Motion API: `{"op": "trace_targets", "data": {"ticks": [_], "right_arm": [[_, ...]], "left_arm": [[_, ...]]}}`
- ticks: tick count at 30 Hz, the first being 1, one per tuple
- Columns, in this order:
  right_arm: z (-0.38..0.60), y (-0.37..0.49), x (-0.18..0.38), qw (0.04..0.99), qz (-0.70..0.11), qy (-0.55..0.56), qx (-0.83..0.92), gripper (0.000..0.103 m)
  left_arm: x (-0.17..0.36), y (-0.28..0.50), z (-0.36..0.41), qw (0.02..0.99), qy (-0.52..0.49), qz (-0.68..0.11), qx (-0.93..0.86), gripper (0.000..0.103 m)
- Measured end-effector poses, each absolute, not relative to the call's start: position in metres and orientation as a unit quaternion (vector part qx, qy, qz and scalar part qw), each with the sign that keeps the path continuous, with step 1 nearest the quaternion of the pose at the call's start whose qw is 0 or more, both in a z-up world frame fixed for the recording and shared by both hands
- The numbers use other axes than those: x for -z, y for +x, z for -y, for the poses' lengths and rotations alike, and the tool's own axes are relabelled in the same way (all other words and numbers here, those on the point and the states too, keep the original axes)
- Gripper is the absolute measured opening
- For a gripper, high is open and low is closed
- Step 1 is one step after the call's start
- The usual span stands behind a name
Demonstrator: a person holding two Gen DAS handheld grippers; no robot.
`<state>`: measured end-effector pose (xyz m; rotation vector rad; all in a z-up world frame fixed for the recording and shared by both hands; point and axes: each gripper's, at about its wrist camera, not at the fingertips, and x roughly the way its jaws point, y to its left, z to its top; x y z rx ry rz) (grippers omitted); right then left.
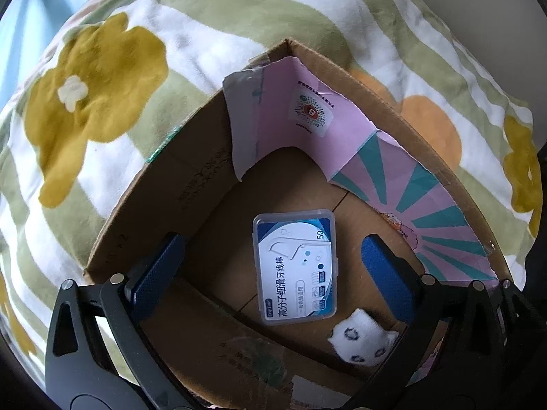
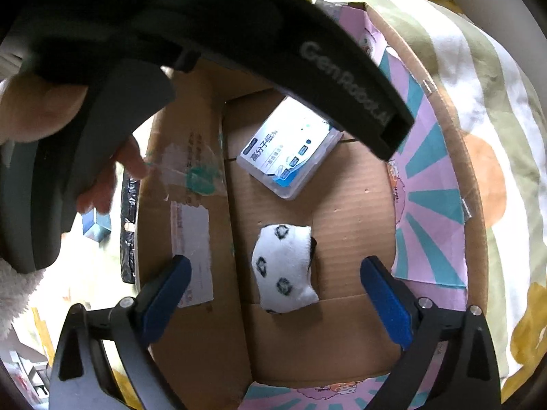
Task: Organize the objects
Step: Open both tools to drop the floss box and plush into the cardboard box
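An open cardboard box [image 1: 191, 184] rests on a bed. On its floor lies a clear floss pick case [image 1: 295, 266] with a blue and white label, flat between the blue pads of my left gripper [image 1: 273, 246], which hangs open above it without touching. Beside it lies a small white plush [image 1: 362, 341] with dark paw prints. The right wrist view shows that plush [image 2: 283, 268] between the wide-apart fingers of my open right gripper [image 2: 275, 261], untouched. The floss case [image 2: 290, 147] lies further in, partly hidden by the left gripper's black housing [image 2: 239, 34].
A blanket [image 1: 102, 85] with green and white stripes and yellow flowers surrounds the box. Pink and teal paper [image 1: 307, 119] lines the box's far and right walls. A person's hand [image 2: 34, 109] grips the left tool. A small blue box [image 2: 97, 227] lies outside the box's left wall.
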<state>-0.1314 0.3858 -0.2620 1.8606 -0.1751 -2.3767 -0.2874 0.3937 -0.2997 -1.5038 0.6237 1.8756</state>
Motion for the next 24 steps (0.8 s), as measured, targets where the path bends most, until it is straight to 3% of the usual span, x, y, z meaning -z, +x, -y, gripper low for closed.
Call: {"op": "trace_targets", "data": {"ticks": [8,24], "right_arm": [[-0.382,-0.118,0.247,0.057,0.052,0.608,0.79,0.099],[-0.358,-0.076,0.157,0.071,0.035,0.571,0.817,0.099]], "left_arm": [[0.273,-0.28,-0.392,0.327,-0.573,-0.233,-0.715,0.103],[0.181,-0.245,-0.343,0.32,-0.554,-0.183,-0.746,0.103]]}}
